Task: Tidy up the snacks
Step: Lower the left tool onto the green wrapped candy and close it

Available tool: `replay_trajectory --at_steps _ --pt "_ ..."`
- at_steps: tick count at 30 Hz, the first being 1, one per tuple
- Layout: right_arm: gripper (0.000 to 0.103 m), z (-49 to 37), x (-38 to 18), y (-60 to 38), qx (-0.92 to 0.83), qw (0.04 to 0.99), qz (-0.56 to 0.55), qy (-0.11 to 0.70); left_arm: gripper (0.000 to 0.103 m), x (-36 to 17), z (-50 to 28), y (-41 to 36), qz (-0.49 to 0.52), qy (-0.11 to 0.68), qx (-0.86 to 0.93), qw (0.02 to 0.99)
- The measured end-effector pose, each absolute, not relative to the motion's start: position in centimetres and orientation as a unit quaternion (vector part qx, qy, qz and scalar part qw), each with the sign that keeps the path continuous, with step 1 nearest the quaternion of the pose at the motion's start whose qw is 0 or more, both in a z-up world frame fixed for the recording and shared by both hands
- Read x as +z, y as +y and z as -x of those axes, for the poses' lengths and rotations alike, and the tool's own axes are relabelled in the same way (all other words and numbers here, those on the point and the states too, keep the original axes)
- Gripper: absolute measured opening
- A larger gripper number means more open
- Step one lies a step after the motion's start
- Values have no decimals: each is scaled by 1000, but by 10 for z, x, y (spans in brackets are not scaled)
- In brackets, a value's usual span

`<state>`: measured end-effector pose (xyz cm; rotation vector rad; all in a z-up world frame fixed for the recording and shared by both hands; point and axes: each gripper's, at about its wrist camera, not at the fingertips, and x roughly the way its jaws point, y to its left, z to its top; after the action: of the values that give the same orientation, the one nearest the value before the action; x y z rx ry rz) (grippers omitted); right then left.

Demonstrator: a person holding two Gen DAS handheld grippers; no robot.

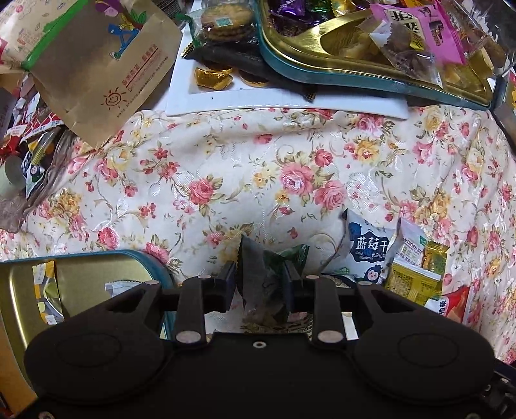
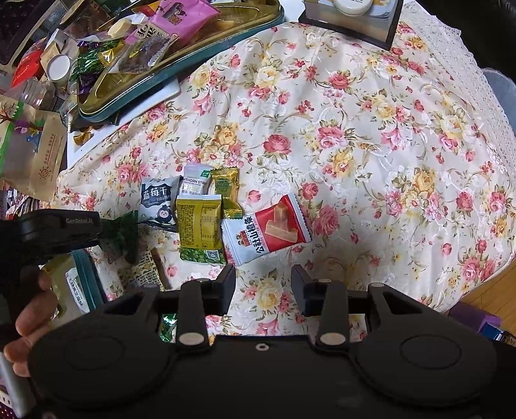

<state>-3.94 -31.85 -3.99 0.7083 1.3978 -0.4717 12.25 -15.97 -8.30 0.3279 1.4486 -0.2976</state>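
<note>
My left gripper (image 1: 262, 280) points down and is shut on a green and grey snack packet (image 1: 271, 274), which stands upright between the pads. In the right wrist view the same packet (image 2: 121, 232) sticks out of that gripper just right of a gold tin with a teal rim (image 2: 87, 277). Beside it lies a small pile: a blueberry packet (image 2: 158, 199), a hawthorn packet (image 2: 193, 183), a yellow-green packet (image 2: 200, 228), a gold packet (image 2: 227, 190) and a red and white packet (image 2: 267, 230). My right gripper (image 2: 262, 283) hangs open over the floral cloth, just below the pile, with nothing between its fingers.
A large gold tin (image 1: 322, 74) heaped with sweets rests on a white tray (image 1: 258, 103) at the far edge. A brown paper bag (image 1: 106, 64) and more wrappers crowd the far left. A dark box (image 2: 351, 19) stands at the far right. A hand (image 2: 29, 322) grips the left tool.
</note>
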Motion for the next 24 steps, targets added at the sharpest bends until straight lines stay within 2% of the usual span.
replay_trajectory --at_steps 8,13,24 --pt "41 42 -37 -324 -217 687 -320 615 39 -95 -121 -160 -127 682 -137 707" --pt "41 47 -34 -337 -235 688 -331 602 33 -92 -125 -154 -85 698 -129 699" --pt "41 51 -46 -368 -287 663 -374 581 33 -23 -121 -140 -90 649 -118 746"
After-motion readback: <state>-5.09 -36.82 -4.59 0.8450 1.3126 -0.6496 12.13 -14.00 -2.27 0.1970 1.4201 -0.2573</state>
